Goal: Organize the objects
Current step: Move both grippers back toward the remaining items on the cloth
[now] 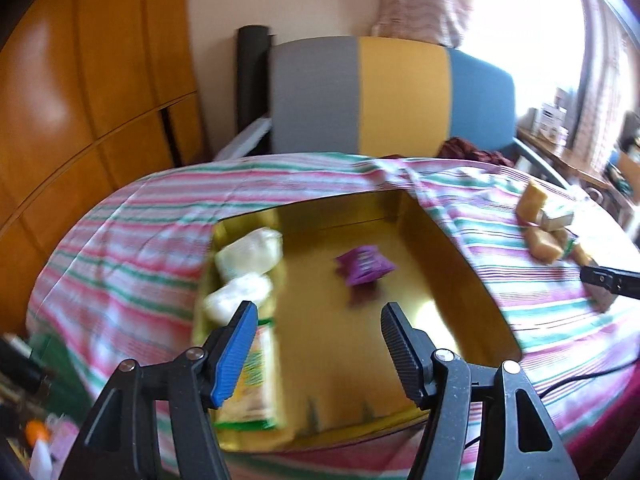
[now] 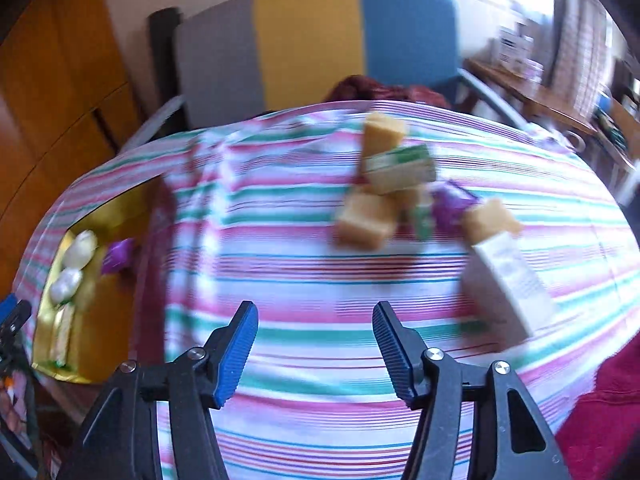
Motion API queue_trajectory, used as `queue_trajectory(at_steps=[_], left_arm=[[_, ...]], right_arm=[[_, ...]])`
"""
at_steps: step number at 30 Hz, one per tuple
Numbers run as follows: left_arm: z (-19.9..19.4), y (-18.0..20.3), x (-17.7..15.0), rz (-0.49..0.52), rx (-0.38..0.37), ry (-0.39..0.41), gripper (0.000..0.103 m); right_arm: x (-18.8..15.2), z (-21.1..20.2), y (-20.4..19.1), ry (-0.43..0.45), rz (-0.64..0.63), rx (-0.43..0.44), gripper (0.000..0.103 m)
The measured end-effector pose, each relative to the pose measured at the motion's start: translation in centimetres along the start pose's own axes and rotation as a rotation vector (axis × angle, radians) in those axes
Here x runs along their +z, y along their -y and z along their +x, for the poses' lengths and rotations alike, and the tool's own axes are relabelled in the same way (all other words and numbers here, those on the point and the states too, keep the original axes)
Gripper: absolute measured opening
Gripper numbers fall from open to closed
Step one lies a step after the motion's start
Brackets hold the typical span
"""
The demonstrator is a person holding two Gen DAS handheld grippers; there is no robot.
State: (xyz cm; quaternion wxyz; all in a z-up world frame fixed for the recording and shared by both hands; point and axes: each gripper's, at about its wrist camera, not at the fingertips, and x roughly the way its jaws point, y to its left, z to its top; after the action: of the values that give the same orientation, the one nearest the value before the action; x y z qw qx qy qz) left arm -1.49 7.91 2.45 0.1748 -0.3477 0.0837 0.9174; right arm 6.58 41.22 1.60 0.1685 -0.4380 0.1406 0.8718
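Observation:
A shiny gold tray [image 1: 452, 248] lies on a striped cloth. In it are a purple packet [image 1: 364, 268], two white wrapped pieces [image 1: 248, 256] and a green-and-yellow packet [image 1: 256, 384] along its left side. My left gripper [image 1: 316, 320] hangs over the tray's near half, jaws open, nothing between them. My right gripper [image 2: 314, 318] is open over bare cloth, nothing in it. Beyond it lies a blurred pile: tan blocks [image 2: 366, 220], a green-and-white box [image 2: 400, 168], a purple packet [image 2: 452, 208] and a white carton [image 2: 508, 284]. The same tray [image 2: 116, 212] shows at the left of the right wrist view.
A chair back [image 1: 400, 96] in grey, yellow and blue stands behind the table. Wooden cabinets [image 1: 80, 120] fill the left. A dark red cloth [image 2: 600, 420] lies at the near right edge. The tip of the other gripper [image 1: 608, 280] shows at the right.

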Motion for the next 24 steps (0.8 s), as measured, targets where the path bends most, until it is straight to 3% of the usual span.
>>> queue_trajectory(at_steps=[11,15,17,24], left_arm=[[1.8,10.4,4.4,0.174,-0.184,-0.001,0.065],[2.4,14.8,5.9,0.258,-0.235,0.008,0.066],[2.9,17.1,6.6,0.295,-0.271,0.005,0.077],[5.3,24.3,8.7,0.427,-0.358,0.004,0.081]], right_arm=[[1.5,-0.3,9.9,0.045,0.185,-0.13,0.061],[1.1,0.0,13.0,0.062,0.298,-0.138,0.061],[0.8,0.2,14.3,0.066,0.362,-0.135,0.061],[-0.4,-0.6,18.1,0.108,0.571,-0.057,0.063]])
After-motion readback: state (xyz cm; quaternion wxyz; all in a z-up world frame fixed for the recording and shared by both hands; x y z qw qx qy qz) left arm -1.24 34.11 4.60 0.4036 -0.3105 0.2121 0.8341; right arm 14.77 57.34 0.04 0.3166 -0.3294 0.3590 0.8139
